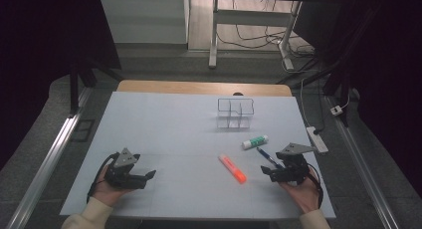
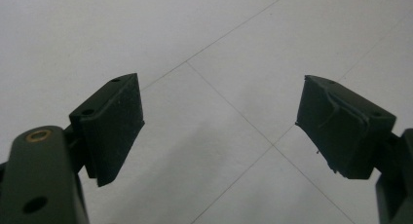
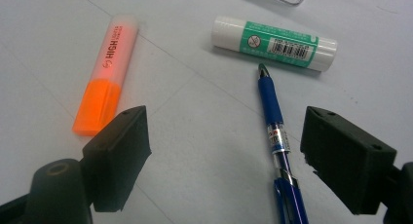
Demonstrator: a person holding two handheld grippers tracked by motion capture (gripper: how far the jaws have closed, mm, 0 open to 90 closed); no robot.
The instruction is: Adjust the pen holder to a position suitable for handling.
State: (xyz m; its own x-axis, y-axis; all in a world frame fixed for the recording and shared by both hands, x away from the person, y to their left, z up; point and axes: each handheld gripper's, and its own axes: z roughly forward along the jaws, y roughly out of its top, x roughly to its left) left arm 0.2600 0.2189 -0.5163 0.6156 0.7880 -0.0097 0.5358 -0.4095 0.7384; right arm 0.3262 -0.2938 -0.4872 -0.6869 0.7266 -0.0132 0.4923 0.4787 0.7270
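An orange highlighter (image 1: 232,168) (image 3: 106,73) lies on the white table sheet (image 1: 164,134) right of centre. A green-and-white glue stick (image 1: 255,142) (image 3: 274,43) lies beyond it, and a blue pen (image 1: 267,157) (image 3: 277,136) lies just below the glue stick. My right gripper (image 1: 265,172) (image 3: 224,156) rests open at the near right, its jaws either side of the pen's near end, not touching it. My left gripper (image 1: 150,175) (image 2: 219,131) rests open at the near left over bare sheet, holding nothing.
A clear plastic organiser with compartments (image 1: 236,112) stands at the far middle of the sheet. A power strip (image 1: 317,139) and cables lie off the right edge. Metal rails (image 1: 47,162) run along both sides of the table.
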